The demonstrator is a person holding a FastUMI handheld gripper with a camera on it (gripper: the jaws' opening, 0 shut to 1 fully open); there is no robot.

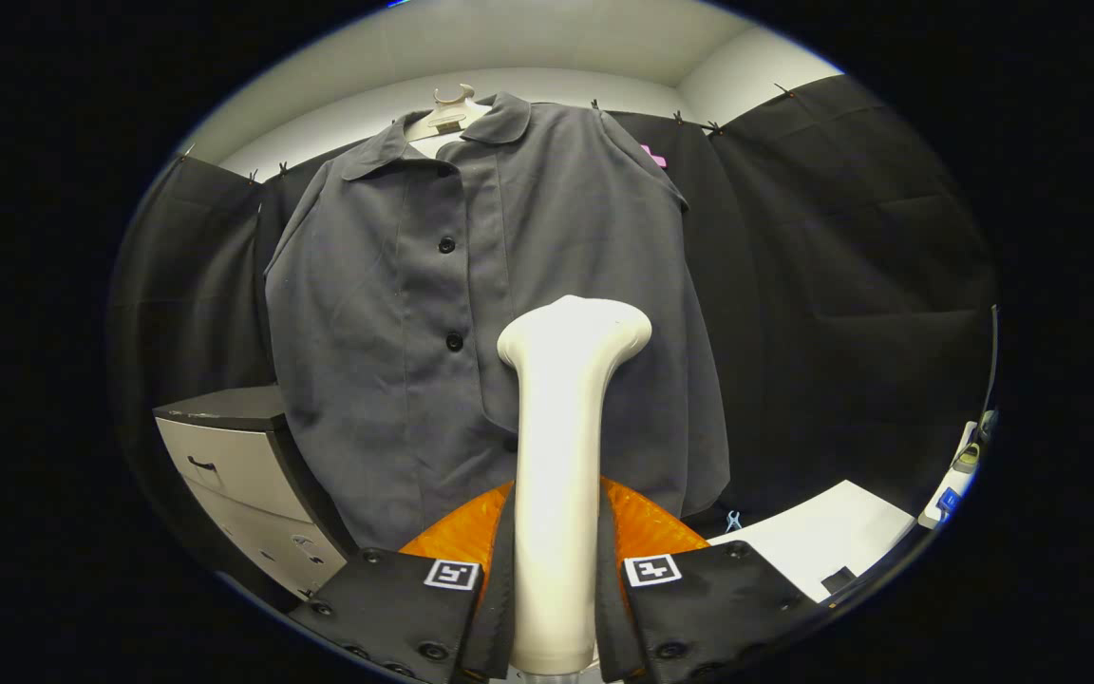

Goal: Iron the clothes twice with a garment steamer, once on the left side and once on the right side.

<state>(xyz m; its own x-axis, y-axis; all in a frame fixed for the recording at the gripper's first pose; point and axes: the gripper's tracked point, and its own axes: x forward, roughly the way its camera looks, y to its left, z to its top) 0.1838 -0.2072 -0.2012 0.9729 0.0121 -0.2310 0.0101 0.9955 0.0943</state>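
White steamer point(561, 456) clamped between jaws, shirt point(480, 313) beyond.

steamer point(558, 475) base: cut off at 6 o'clock between the fingers
shirt point(471, 313) hem: hidden behind steamer
cabinet point(243, 475): right side behind shirt

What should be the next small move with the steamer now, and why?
Probably move the steamer forward toward the shirt, aiming at one front panel. The gripper is shut on the steamer's handle, its head points up at the shirt's lower middle, and the shirt hangs buttoned on a hanger. Whether the head already touches the cloth cannot be told.
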